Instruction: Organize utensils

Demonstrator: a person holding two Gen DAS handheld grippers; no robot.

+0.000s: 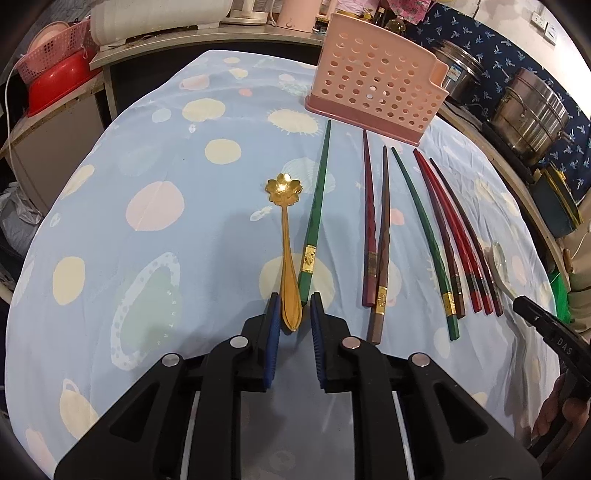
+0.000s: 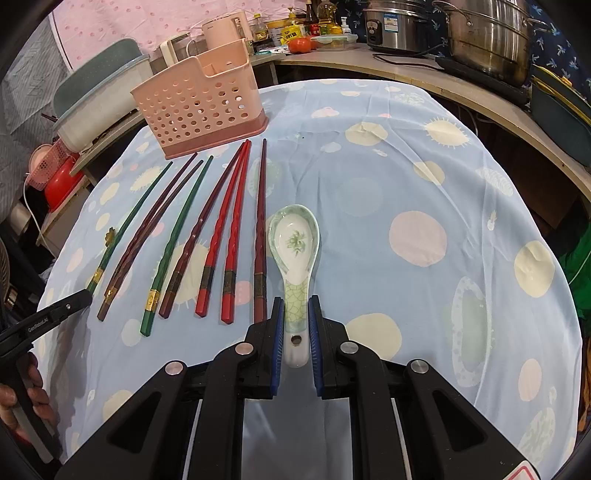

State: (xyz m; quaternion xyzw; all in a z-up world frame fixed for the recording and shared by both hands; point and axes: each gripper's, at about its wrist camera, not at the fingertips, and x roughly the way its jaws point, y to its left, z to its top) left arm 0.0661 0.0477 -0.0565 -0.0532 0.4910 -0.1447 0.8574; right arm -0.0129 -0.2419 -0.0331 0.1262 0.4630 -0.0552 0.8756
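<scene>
A gold flower-headed spoon [image 1: 287, 254] lies on the blue tablecloth, its handle end between the jaws of my left gripper [image 1: 294, 301], which stand a little apart around it. A white and green ceramic spoon [image 2: 294, 258] lies with its handle between the blue pads of my right gripper [image 2: 295, 306], which press its sides. Several green, red and brown chopsticks [image 1: 436, 236] [image 2: 207, 236] lie side by side between the two spoons. A pink perforated utensil holder [image 1: 376, 88] [image 2: 201, 99] stands at the far side of the table.
Steel pots [image 1: 532, 110] [image 2: 491, 33] stand on the counter to the right. A red basin and pink basket [image 1: 55, 74] sit at the left. Bottles and jars [image 2: 295, 26] line the back counter. The tablecloth [image 2: 424, 184] spreads wide to the right of the ceramic spoon.
</scene>
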